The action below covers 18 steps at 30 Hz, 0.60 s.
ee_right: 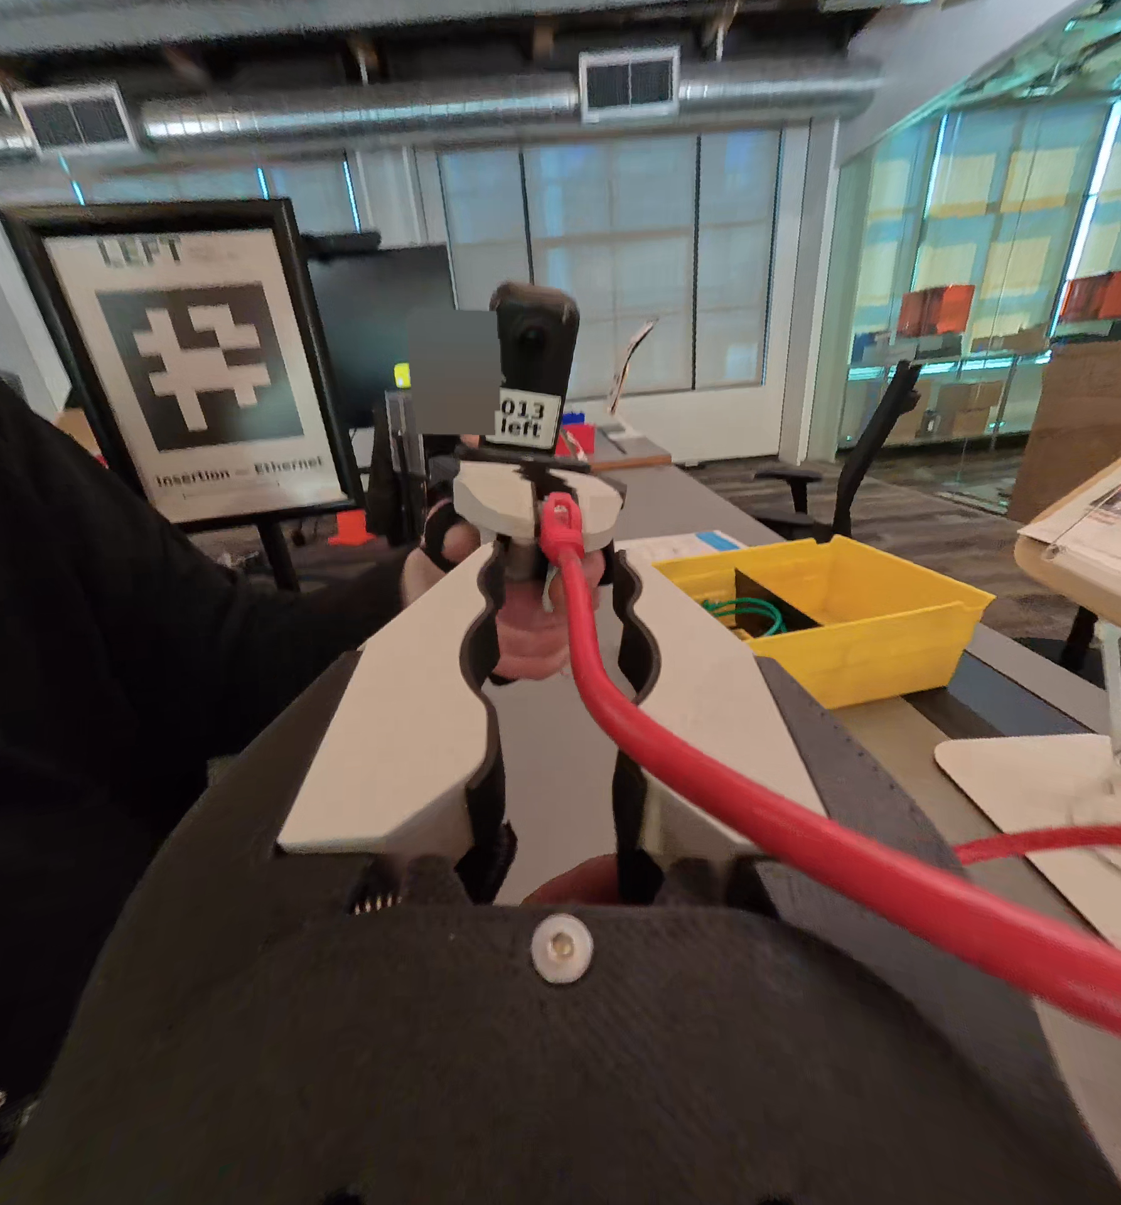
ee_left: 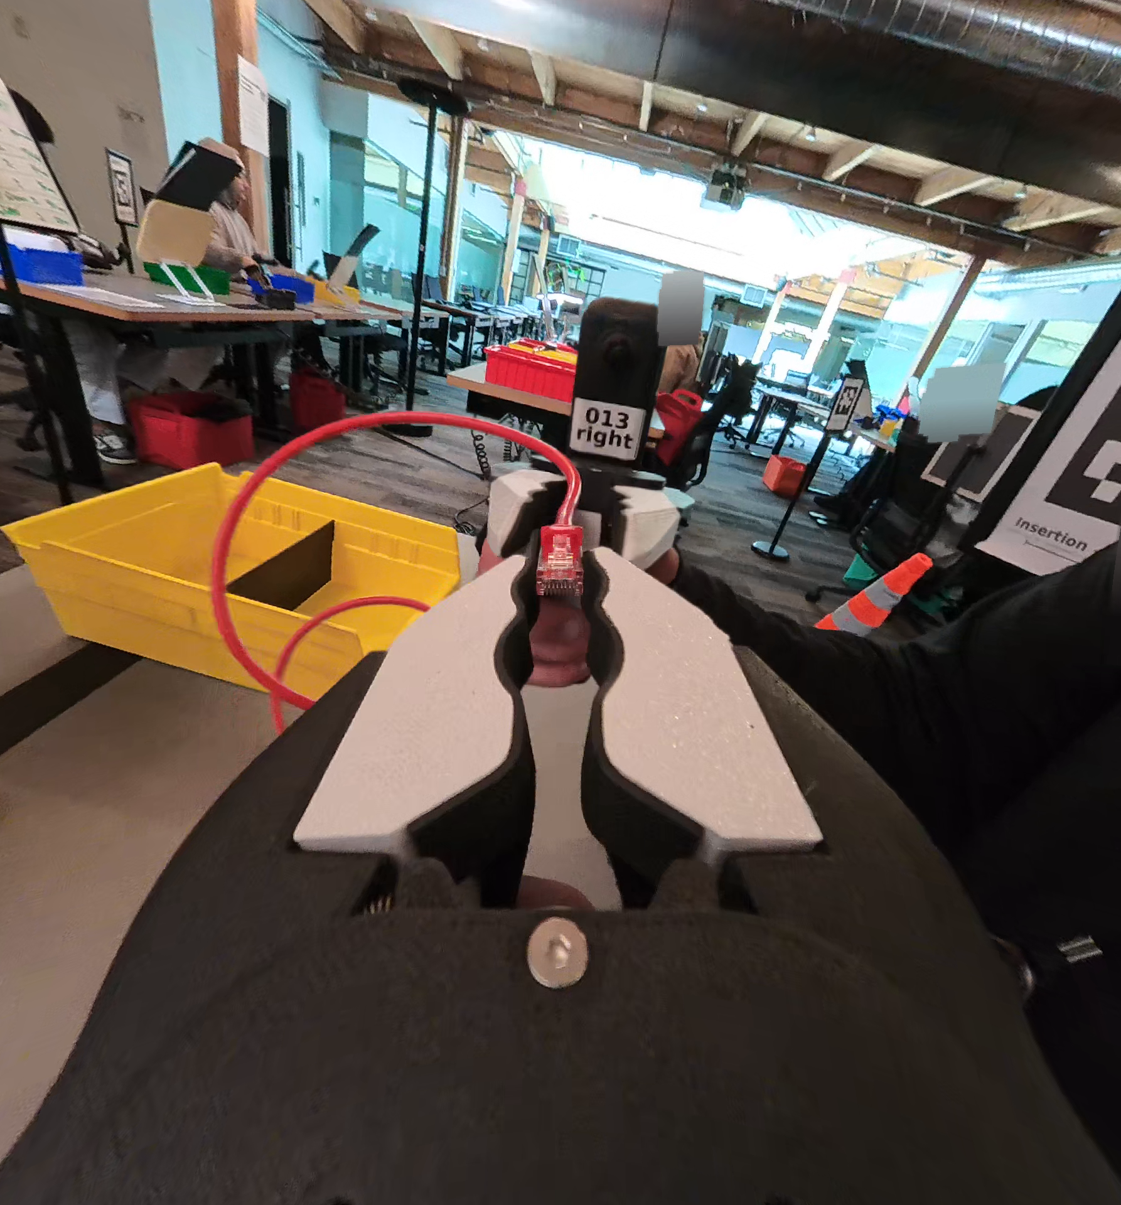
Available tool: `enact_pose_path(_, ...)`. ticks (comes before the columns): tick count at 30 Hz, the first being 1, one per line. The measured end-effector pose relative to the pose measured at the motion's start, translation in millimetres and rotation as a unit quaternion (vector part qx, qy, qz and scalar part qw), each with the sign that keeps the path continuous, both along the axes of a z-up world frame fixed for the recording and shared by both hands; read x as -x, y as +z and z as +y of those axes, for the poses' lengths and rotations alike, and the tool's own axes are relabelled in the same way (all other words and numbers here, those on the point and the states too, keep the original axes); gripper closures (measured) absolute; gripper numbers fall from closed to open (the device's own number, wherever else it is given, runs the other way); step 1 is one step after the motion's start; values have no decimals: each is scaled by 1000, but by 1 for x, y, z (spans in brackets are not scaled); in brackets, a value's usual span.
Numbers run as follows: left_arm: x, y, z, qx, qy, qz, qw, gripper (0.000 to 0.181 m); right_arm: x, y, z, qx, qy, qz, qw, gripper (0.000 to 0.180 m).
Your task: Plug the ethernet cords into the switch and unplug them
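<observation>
Over a grey desk [ee_left: 88, 880] in an open workshop, we held the two tools tip to tip, facing each other. The left tool [ee_left: 561, 577] appeared clenched on the red plug [ee_left: 559, 562] of the red ethernet cord [ee_right: 708, 750]. The right tool [ee_right: 554, 561] stood released, with the cord running loose between its spread fingers.

The plug sat right at the meeting point of the tools, its clear end turned toward the left tool's body and slightly downward. Its long axis lay roughly along the line between the two tools. From there the cord passed through the right tool's gap and over its outer finger. In the left wrist view it swung away in a wide loop toward the desk.

We judged the left tool to be the nearer and the only one in control of the plug. The next move would turn on pointing that clear end at a port, but we could find no switch in either view.

A yellow bin [ee_left: 153, 587] with a black divider stood on the desk just beside the loop, holding a thin green cord [ee_right: 744, 609]. A framed marker sign [ee_right: 199, 365] stood behind, and an orange cone [ee_left: 884, 596] on the floor beyond. Rows of other desks ran off under exposed beams and ducts.
</observation>
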<state>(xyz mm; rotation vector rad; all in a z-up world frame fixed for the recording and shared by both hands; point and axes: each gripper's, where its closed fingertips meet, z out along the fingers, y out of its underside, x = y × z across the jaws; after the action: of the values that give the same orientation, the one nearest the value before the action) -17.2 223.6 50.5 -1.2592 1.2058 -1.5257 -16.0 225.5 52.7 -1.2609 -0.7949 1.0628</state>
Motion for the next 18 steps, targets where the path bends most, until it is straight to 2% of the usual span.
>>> enact_pose_path(6, -3, -4, -6, -4, -12, 15, 1000, 169, 5, 0, -5, -3, 12, -13, 1000, 165)
enact_pose_path(15, 2, -7, -14, -1, -47, 30, 998, 169, 9, -2, -12, 7, 50, -6, 999, 170)
enact_pose_path(18, -1, -9, -13, -13, -35, 33, 999, 169, 7, -2, -11, 4, 52, 3, 999, 170)
